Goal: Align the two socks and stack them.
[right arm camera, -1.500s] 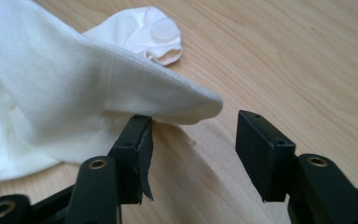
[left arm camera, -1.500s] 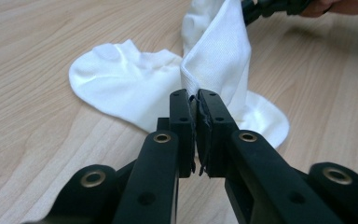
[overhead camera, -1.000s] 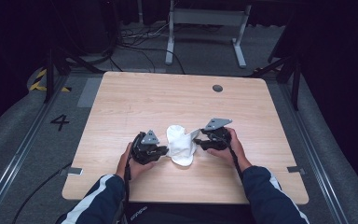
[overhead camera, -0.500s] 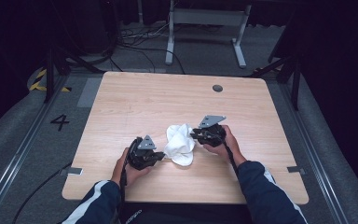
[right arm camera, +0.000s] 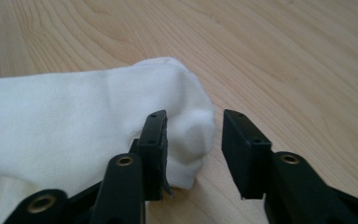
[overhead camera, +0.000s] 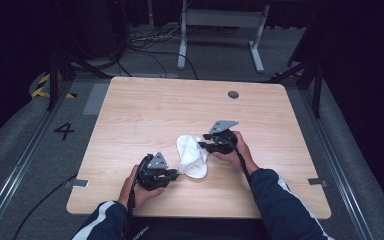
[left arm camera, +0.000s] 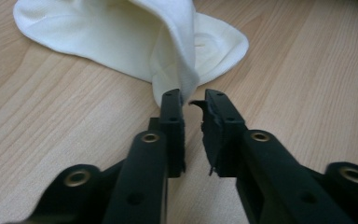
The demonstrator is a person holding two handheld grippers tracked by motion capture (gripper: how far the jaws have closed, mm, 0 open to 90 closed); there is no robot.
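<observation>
A white sock [overhead camera: 192,156] lies crumpled on the wooden table [overhead camera: 145,110] between both grippers. My left gripper [overhead camera: 176,173] is at its near left end. In the left gripper view a raised fold of the sock [left arm camera: 135,42] runs down to my left gripper [left arm camera: 192,98], whose jaws stand a narrow gap apart at the sock's edge. My right gripper [overhead camera: 202,145] is at the sock's far right end. In the right gripper view its jaws stand wide apart around the sock's rounded end [right arm camera: 186,126], with my right gripper [right arm camera: 193,119] not pressing on it.
A small dark round grommet [overhead camera: 233,94] sits in the table's far right part. Bare wood stretches behind and to both sides of the sock. A person's hands and dark sleeves [overhead camera: 280,205] come in at the near edge.
The left gripper has drawn back toward the near edge and the right gripper has shifted slightly away. The sock, bunched up before, now lies longer and flatter between them.
</observation>
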